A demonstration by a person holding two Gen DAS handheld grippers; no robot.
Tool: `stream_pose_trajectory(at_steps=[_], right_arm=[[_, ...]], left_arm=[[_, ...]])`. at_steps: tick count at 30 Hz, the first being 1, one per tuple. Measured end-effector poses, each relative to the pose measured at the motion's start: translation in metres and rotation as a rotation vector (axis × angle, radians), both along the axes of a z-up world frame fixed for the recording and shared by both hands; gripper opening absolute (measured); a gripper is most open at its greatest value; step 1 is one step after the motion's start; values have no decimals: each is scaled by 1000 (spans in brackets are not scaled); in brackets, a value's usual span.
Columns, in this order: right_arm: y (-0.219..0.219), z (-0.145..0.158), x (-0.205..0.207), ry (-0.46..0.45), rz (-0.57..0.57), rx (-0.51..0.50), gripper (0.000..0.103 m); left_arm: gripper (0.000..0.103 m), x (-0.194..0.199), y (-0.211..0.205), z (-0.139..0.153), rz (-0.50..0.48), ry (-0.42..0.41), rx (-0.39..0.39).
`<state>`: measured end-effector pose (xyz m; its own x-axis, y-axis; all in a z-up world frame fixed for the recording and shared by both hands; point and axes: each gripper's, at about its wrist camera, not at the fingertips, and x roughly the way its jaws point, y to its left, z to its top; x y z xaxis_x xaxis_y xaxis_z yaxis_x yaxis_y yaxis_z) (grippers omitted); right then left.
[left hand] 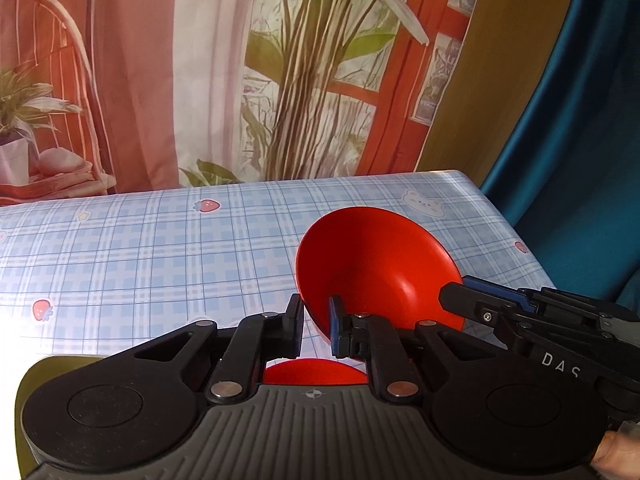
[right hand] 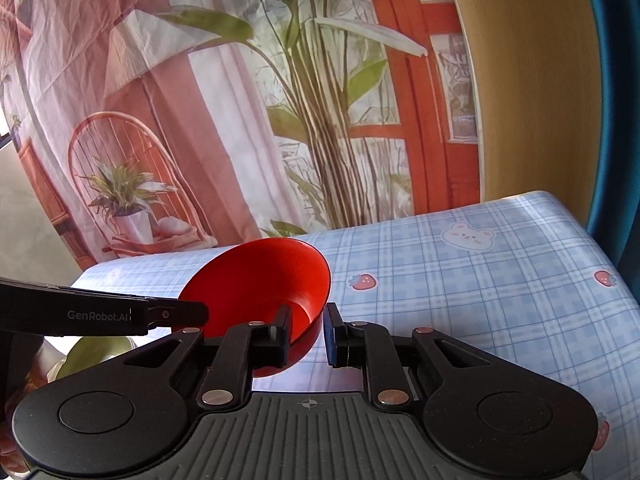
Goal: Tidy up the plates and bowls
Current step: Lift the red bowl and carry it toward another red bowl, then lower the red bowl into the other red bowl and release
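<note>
A red bowl hangs tilted above the blue checked tablecloth, gripped at two places on its rim. In the left wrist view my left gripper is shut on the near rim, and my right gripper comes in from the right, shut on the right rim. In the right wrist view the same red bowl lies ahead to the left. There my right gripper pinches its near wall, and my left gripper clamps the left rim. A red patch shows below my left fingers; what it belongs to I cannot tell.
A green dish peeks out at the lower left, under my left gripper. A printed backdrop cloth hangs behind the table's far edge. A wooden panel and a blue curtain stand past the table's right corner.
</note>
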<state>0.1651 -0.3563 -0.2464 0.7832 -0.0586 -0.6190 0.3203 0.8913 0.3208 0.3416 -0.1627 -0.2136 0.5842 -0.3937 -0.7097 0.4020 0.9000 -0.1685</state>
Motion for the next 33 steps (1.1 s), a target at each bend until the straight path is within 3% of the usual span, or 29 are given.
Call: stream_pose_trajectory(at_steps=[11, 33], right_arm=[[37, 15, -13, -26, 49, 5, 17], [69, -4, -22, 38, 102, -3, 17]], left_arm=[[14, -44, 34, 23, 62, -65, -7], [17, -86, 56, -6, 139, -18, 1]])
